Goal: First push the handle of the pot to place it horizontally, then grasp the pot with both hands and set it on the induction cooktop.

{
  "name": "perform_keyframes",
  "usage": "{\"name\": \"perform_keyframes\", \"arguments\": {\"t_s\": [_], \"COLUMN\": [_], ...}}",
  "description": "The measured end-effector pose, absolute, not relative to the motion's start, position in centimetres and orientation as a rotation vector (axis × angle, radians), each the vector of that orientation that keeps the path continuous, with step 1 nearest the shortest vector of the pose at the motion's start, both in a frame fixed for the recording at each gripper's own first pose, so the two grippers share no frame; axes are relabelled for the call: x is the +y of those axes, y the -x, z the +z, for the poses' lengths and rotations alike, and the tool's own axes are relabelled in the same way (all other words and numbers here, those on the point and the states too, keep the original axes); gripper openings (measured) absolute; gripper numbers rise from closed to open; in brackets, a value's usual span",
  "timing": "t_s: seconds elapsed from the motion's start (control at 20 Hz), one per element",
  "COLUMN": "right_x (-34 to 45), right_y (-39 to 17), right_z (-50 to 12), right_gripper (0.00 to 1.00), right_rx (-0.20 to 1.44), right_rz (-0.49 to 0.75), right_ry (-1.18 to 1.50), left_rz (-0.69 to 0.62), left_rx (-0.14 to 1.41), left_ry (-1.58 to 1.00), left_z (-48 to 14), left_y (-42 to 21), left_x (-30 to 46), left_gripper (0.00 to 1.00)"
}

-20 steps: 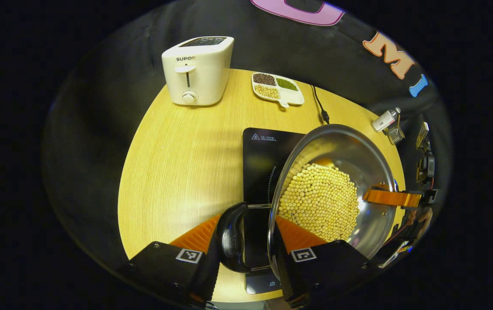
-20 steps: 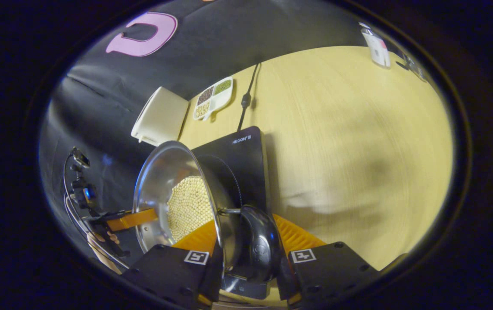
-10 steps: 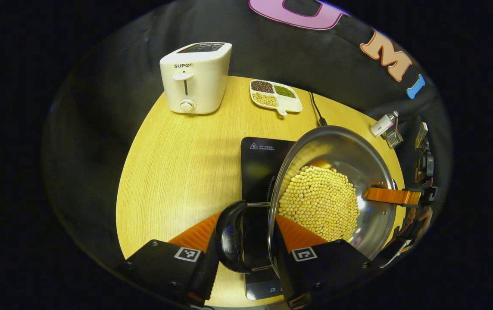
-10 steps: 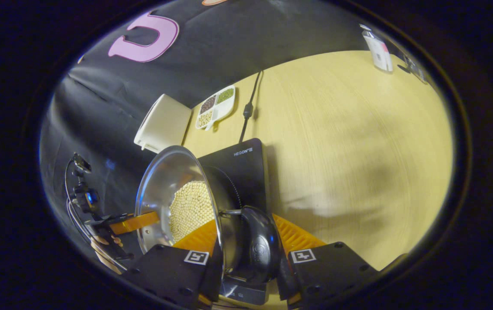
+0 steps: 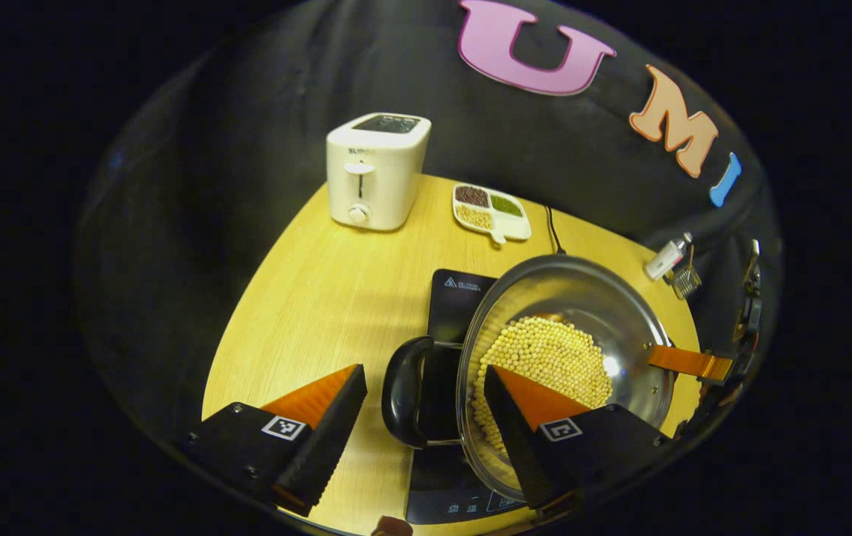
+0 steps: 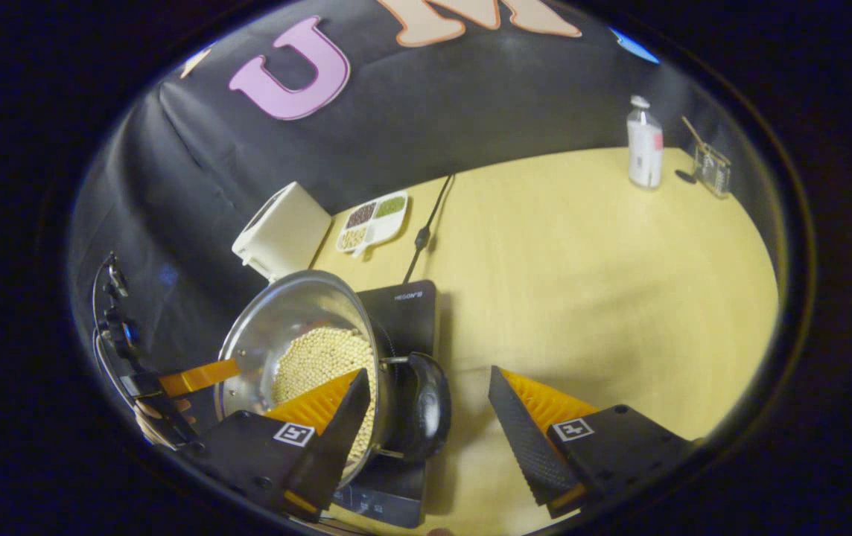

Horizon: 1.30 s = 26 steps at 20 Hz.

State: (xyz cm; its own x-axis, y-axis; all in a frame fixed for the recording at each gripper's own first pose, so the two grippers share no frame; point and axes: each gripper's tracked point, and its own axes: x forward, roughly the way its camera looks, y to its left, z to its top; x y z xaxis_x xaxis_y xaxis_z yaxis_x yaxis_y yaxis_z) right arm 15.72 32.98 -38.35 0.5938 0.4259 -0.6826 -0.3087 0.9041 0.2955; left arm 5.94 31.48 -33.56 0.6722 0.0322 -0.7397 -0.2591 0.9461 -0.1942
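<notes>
Round polished steel pot [image 5: 623,316]: mirror-bright metal wall, glare spot inside. Its 2 looped black handles [image 5: 402,391]: glossy plastic. Flat black induction cooktop [image 6: 405,304]: smooth, glassy. Pale yellow table [image 5: 337,290]: wood grain, matt. Cream boxy toaster [image 5: 375,171]: smooth plastic, slight sheen. Black booth wall [image 6: 433,112]: matt, creased cloth.

You have one pot [image 5: 582,313] of beans on one cooktop [image 5: 456,294], one toaster [image 5: 375,171], one divided dish [image 5: 491,214] with three kinds of beans, one bottle [image 6: 644,145], one small glass jar [image 6: 711,167] and one power cord [image 6: 426,223] on one table [image 6: 582,275].
</notes>
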Motion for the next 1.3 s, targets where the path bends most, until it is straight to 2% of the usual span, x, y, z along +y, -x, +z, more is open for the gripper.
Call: {"name": "perform_keyframes", "arguments": {"t_s": [0.05,0.1,0.2,0.25,0.3,0.35,0.45,0.75,1.3], "right_x": [31.9,30.9,28.9,28.0,27.3,26.5,24.8,18.9,6.3], "right_y": [-15.5,-15.2,-14.3,-13.8,-13.4,-12.9,-12.1,-10.2,-12.0], "right_z": [-37.1,-35.9,-33.8,-32.9,-32.0,-31.2,-29.7,-24.3,-9.7], "right_gripper": [0.92,0.99,0.99,0.99,0.92,0.99,0.99,0.99,0.99], "right_rx": [0.808,0.778,0.731,0.712,0.695,0.68,0.645,0.551,0.225], "right_rz": [0.408,0.388,0.349,0.332,0.318,0.307,0.283,0.281,0.347], "right_ry": [-0.146,-0.145,-0.14,-0.14,-0.143,-0.149,-0.154,-0.137,-0.029], "left_rz": [0.199,0.229,0.273,0.289,0.302,0.311,0.313,0.253,0.183], "left_rx": [0.803,0.787,0.755,0.744,0.737,0.726,0.685,0.592,0.272], "left_ry": [0.28,0.259,0.222,0.202,0.18,0.156,0.117,0.005,-0.029], "left_z": [-32.8,-32.1,-30.3,-29.5,-28.6,-27.7,-25.6,-19.7,-6.3], "left_y": [-5.3,-4.6,-3.4,-2.8,-2.1,-1.6,-1.2,-0.6,-3.2], "left_x": [32.0,32.5,33.1,33.1,33.1,32.9,31.7,23.7,4.2], "left_gripper": [0.98,0.98,1.0,0.98,0.98,0.98,0.98,0.97,0.96]}}
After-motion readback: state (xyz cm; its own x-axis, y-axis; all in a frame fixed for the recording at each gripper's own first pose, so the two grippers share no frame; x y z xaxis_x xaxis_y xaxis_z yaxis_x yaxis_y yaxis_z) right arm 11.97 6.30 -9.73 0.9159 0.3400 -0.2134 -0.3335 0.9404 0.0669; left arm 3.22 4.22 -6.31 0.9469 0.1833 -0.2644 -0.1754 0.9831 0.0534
